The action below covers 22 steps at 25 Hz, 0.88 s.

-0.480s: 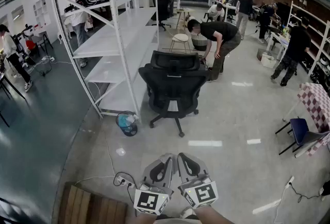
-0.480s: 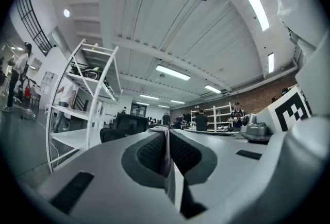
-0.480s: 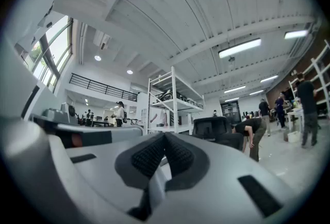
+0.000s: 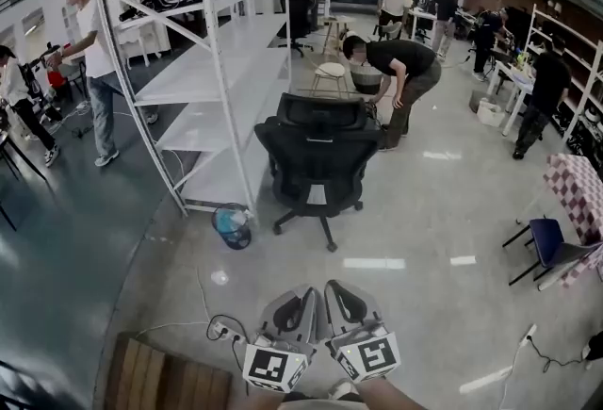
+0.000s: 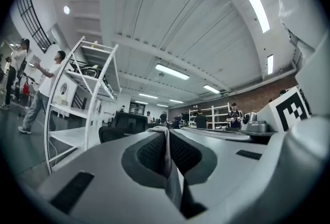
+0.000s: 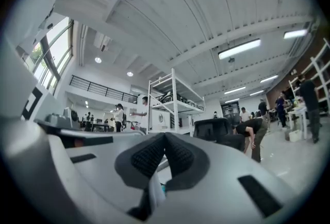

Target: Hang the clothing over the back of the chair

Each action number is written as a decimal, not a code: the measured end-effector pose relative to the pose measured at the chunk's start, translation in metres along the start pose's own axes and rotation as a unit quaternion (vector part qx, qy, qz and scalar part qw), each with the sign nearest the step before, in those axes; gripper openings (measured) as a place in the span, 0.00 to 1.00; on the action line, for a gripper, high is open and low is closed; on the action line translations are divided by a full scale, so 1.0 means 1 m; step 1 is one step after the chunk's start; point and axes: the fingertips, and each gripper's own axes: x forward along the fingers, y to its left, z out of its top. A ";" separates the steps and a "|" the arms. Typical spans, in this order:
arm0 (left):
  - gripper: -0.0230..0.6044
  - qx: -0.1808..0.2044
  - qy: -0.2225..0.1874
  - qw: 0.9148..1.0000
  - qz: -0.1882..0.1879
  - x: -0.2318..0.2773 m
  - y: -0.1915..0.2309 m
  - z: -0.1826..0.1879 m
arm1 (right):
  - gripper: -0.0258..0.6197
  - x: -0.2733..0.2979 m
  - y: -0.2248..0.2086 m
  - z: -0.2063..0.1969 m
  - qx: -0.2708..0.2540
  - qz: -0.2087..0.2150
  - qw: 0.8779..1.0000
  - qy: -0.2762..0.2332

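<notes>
A person in white (image 4: 94, 59) has walked to the left of the shelf rack (image 4: 212, 69); both grippers kept their place. The clothing (image 5: 168, 152) shows only as one thin pale fold, pinched in the fully closed left gripper (image 5: 166, 134). The right gripper (image 6: 164, 138) is closed too, seemingly on a pale strip (the rest is out of view). One black chair (image 4: 318, 149) stands well apart, farther off. So slim a pinch could slip, the chair could roll as cloth drags over its back, and one floor cable (image 4: 219, 328) lies near. Two grippers, one piece of clothing.
</notes>
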 end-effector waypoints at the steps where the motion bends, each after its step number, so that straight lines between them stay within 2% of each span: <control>1: 0.06 0.000 0.000 1.000 -0.001 0.000 0.001 0.000 | 0.06 0.000 0.000 0.002 0.003 -0.001 1.000 -0.007; 9: 0.06 0.003 0.000 1.000 0.002 0.016 -0.010 0.000 | 0.06 -0.005 -0.014 -0.001 -0.009 0.005 1.000 0.001; 17: 0.06 -0.001 0.000 1.000 0.022 0.050 -0.030 -0.010 | 0.06 -0.016 -0.056 -0.001 -0.009 0.015 1.000 -0.003; 22: 0.06 0.002 -0.003 1.000 0.027 0.081 -0.028 -0.007 | 0.06 -0.005 -0.079 -0.002 0.000 0.020 1.000 -0.007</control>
